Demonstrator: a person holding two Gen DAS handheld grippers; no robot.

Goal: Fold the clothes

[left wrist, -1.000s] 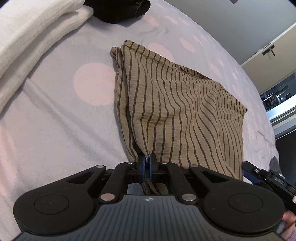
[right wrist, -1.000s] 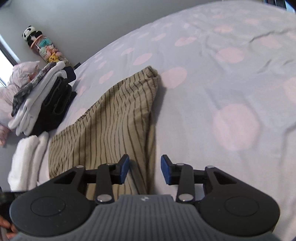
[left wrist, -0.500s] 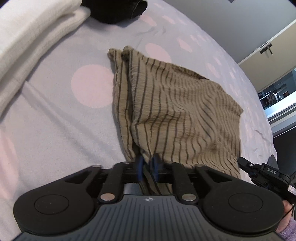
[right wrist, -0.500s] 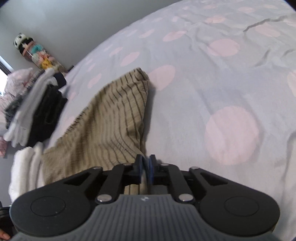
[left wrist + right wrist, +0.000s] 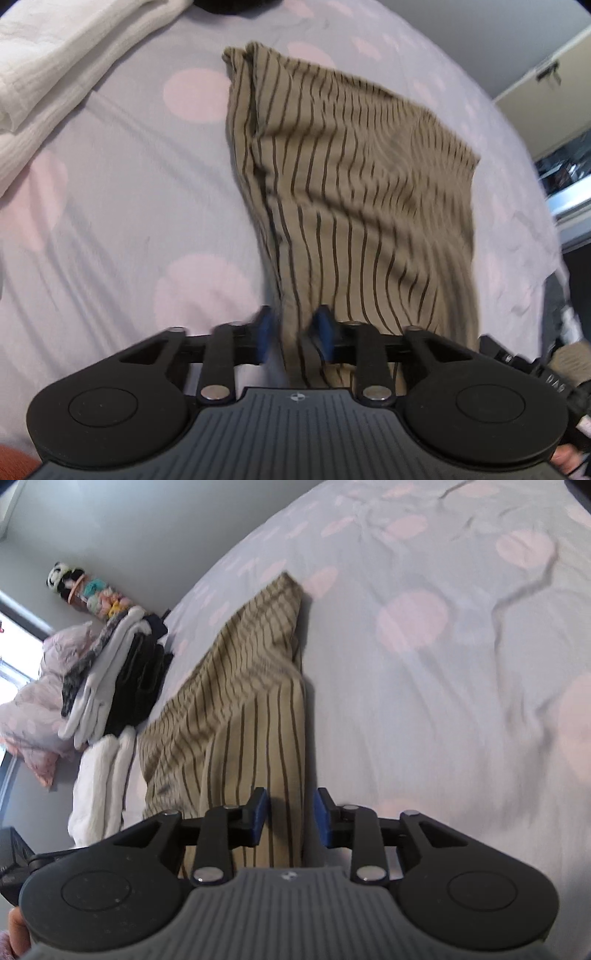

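Left wrist view showed the left gripper point(image 5: 291, 334) with its blue-padded jaws parted, a bunched edge of the striped garment point(image 5: 354, 177) lying loose between them. That garment was thin, crinkled olive-tan cloth with dark narrow stripes, folded into a rough rectangle on the lilac bedspread point(image 5: 110, 206) (pink dots, softly creased). Ahead-left lay folded white waffle-textured towels point(image 5: 62, 55). The right gripper point(image 5: 290, 818) likewise stood released, the garment's other near edge between its pads. No legible writing was found.
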